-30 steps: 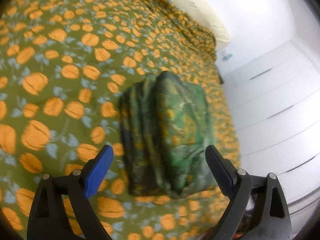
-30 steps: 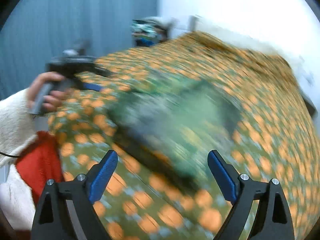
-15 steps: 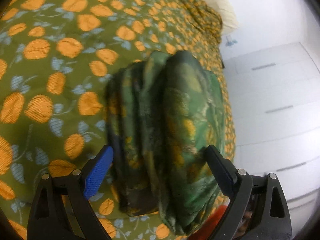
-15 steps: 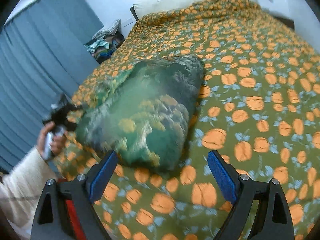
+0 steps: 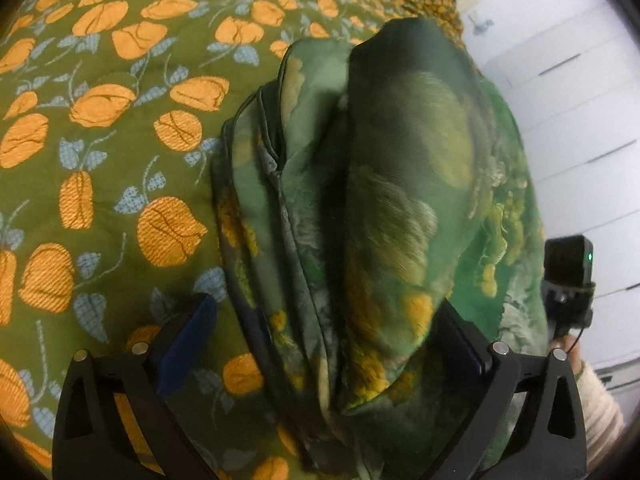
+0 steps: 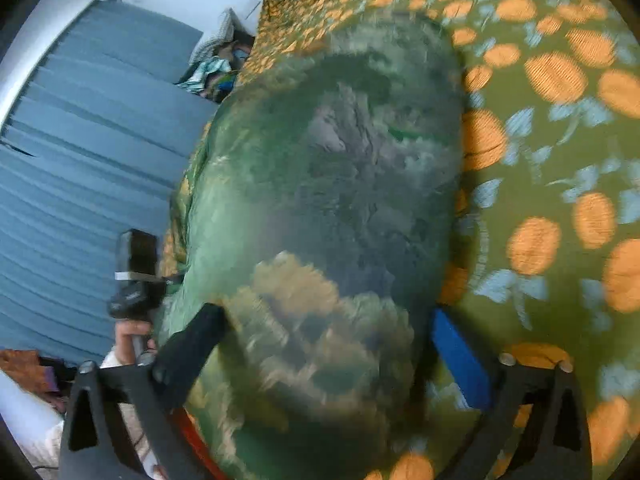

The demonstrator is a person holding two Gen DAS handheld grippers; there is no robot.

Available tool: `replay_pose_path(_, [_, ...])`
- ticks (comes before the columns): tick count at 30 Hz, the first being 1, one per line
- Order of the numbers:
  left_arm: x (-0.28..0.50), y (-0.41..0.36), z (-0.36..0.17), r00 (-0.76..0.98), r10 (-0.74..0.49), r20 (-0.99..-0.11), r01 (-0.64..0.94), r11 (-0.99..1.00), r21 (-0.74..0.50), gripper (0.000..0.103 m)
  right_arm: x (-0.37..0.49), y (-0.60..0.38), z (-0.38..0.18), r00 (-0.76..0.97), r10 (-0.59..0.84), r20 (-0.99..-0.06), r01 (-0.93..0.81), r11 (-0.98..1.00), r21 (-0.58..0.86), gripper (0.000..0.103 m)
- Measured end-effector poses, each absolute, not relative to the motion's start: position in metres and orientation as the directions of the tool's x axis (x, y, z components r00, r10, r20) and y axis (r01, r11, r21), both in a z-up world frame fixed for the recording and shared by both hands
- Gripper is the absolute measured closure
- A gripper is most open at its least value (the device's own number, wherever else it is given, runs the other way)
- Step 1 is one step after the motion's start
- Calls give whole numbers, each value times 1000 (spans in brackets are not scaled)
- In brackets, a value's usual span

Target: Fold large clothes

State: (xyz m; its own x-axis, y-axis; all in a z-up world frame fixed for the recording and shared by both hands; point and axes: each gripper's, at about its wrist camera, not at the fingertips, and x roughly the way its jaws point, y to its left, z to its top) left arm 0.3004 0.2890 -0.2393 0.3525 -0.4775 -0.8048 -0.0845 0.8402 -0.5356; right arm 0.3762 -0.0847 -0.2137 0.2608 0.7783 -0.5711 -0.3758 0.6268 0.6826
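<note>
Both grippers closing in on the folded bundle

Your left gripper (image 5: 320, 356) and right gripper (image 6: 324, 352) have just spread their jaws fully, now straddling the folded green garment (image 5: 384, 208) on the bed (image 5: 100, 140); ready to pinch.

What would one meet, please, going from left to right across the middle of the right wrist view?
Blue-grey curtain → other tool's camera → folded green patterned garment → green bedspread with orange flowers.
</note>
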Motion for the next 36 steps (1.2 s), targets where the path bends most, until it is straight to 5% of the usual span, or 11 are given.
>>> replay_pose_path(6, [303, 288, -253, 333, -502, -798, -143, 810, -569, 3, 386, -64, -224, 264, 748, -609, -392, 660, 641, 7])
replay_pose_path(7, [301, 286, -250, 340, -511, -789, -130, 806, -578, 23, 379, -56, -215, 298, 705, -644, -429, 701, 569, 10])
replay_pose_path(10, [286, 278, -227, 375, -459, -806, -110, 841, -530, 48, 361, -43, -198, 370, 635, -678, -496, 753, 433, 22])
replay_pose_path(15, [250, 267, -192, 453, -386, -803, -83, 879, -469, 60, 317, -22, -168, 494, 590, -639, -585, 769, 258, 30])
replay_pose_path(25, [218, 261, -118, 569, -336, -751, -57, 895, -443, 61, 250, -12, -102, 567, 660, -493, -699, 702, 137, 32])
replay_pose_path(31, [281, 250, -87, 619, -281, -734, -1, 933, -359, 60, 305, -26, -65, 583, 683, -440, -700, 697, 154, 32])
replay_pose_path(36, [338, 236, -113, 609, -281, -742, 14, 939, -344, 55, 383, -50, -67, 576, 678, -456, -649, 719, 249, 31])
